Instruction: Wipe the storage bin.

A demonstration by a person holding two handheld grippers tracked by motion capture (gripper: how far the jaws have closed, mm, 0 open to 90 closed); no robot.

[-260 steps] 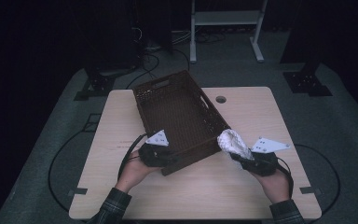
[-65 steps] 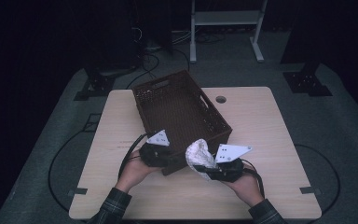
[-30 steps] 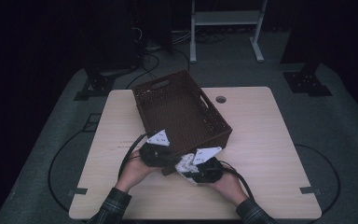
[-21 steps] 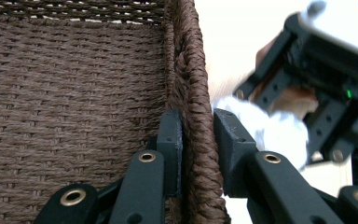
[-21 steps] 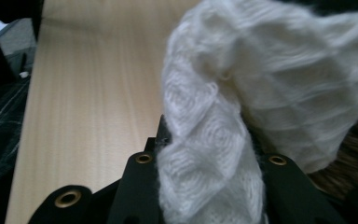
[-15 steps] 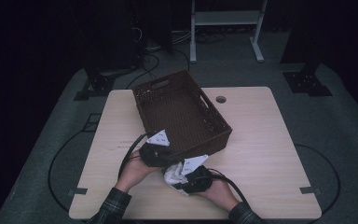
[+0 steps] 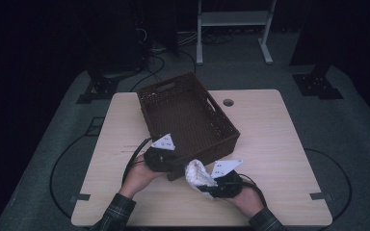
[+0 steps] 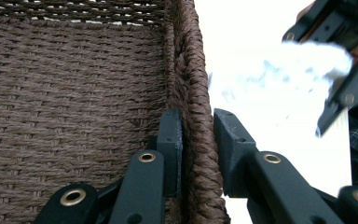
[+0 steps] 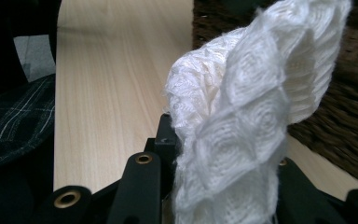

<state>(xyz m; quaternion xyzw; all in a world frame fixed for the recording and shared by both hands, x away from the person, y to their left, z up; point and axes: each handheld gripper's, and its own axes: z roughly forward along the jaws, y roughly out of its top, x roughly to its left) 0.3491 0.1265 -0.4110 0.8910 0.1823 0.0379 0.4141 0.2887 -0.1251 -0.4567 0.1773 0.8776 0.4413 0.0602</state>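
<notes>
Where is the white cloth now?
In the high view, the white cloth is held in the right tool, just outside the near corner of the brown basket.

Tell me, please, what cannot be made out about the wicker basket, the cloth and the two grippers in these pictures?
- Right gripper pads: the white knitted cloth hides them in its own view.
- Cloth edges in the left gripper view: washed out by glare.
- Wicker basket floor nearest the hands: hidden by the left gripper in the high view.

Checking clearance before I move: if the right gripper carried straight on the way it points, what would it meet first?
Probably the near wall of the wicker basket, which stands just past the white cloth that the right gripper holds. Depth is hard to judge.
</notes>
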